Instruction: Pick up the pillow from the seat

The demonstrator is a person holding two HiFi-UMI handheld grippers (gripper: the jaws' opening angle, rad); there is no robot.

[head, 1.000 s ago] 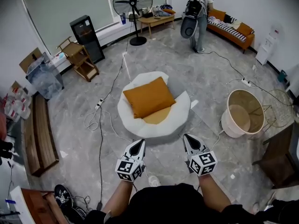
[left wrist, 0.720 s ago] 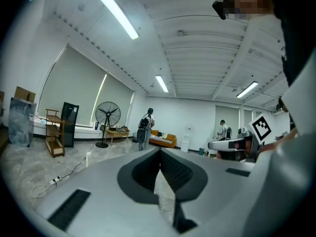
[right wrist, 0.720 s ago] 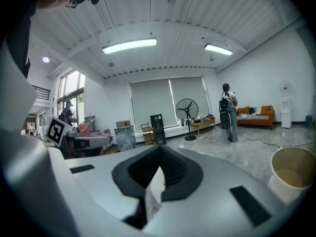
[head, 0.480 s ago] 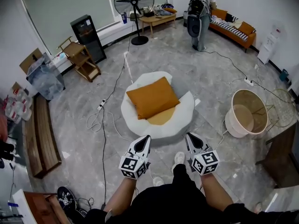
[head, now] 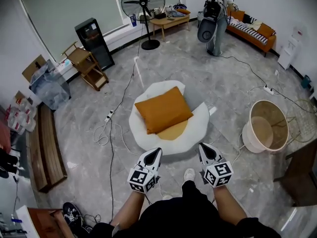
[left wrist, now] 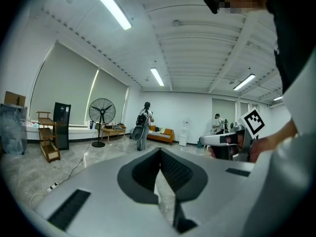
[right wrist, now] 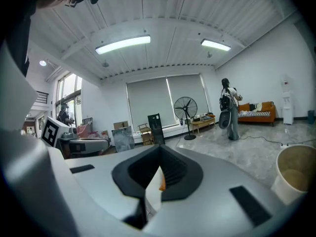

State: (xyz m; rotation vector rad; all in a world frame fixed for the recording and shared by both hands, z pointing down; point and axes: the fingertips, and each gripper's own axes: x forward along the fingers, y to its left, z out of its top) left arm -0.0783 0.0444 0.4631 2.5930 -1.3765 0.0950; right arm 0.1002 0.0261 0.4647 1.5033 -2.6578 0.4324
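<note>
Grey marble floor (head: 208,83) fills most of the head view. Orange sofa (head: 253,32) stands against the wall at 1 o'clock, and a long wooden bench (head: 45,148) at 9. The white round seat (head: 148,140) sits on the floor near dead centre. A beige tub (head: 267,128) lies tipped on its side at 3 o'clock of the seat, well apart from it.

The orange pillow (head: 163,109) lies on the seat, turned diamond-wise, covering the middle and the 12 o'clock half. A lighter orange pad shows under its 5 o'clock edge. Nothing touches the pillow.

Standing fan (head: 142,1) at 12. A person (head: 215,14) with a backpack stands at 1, near the sofa. A white cable (head: 110,133) snakes over the floor at 9 o'clock of the seat.

Left tool (head: 155,152) is at 6 o'clock of the seat, near its rim, tips pointing toward the pillow. Its jaws are pressed together with nothing between them. Right tool (head: 202,147) is at 5 o'clock of the seat – jaws likewise pressed together, empty. Both are apart from the pillow.
</note>
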